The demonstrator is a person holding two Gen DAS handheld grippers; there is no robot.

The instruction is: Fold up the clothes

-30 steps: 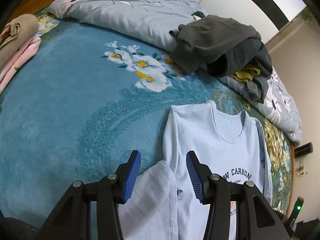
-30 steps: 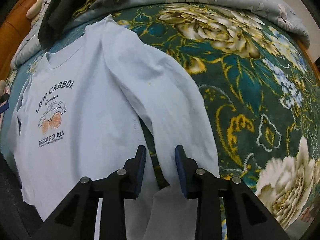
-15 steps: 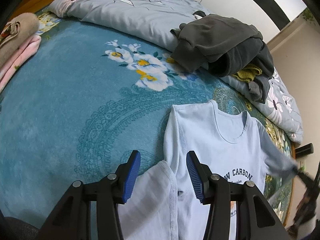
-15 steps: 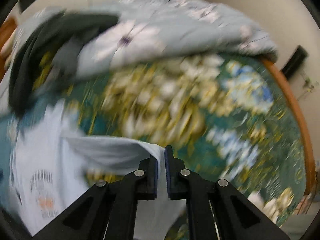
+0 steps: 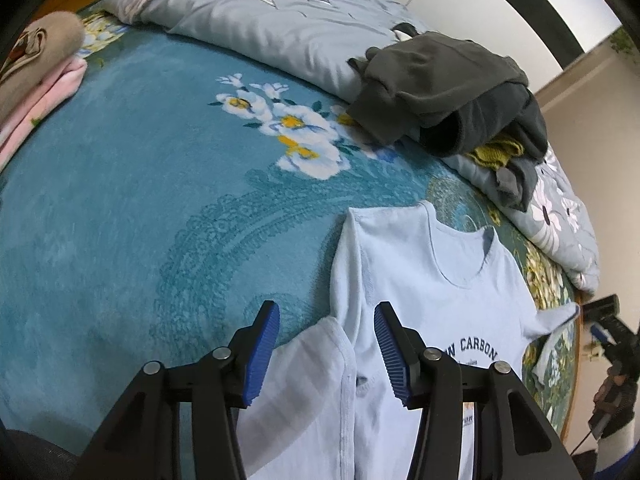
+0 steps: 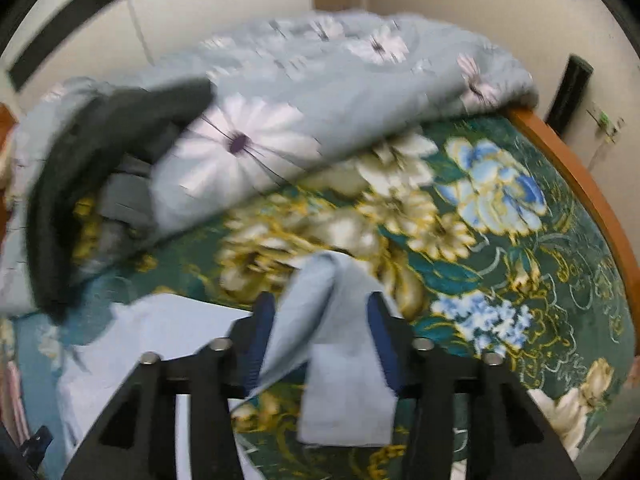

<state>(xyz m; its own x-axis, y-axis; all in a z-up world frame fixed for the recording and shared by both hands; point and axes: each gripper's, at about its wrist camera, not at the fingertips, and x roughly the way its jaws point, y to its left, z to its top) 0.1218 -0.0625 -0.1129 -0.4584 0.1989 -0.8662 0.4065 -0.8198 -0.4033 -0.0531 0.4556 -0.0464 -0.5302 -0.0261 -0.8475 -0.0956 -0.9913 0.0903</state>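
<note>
Pale blue T-shirt [image 5: 424,280] flat on teal floral blanket [image 5: 120,200]; left gripper [image 5: 326,344] jaws wide, straddling near sleeve [image 5: 304,392]; right gripper [image 6: 320,336] jaws apart, other sleeve [image 6: 340,360] loose between them; right view blurred.

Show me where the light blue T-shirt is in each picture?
Left wrist view: the light blue T-shirt lies flat at lower right, its sleeve between the open left gripper.
Right wrist view: blurred; its body sits lower left, its sleeve between the open right gripper.
Shared landmark: the dark grey clothes pile.
</note>
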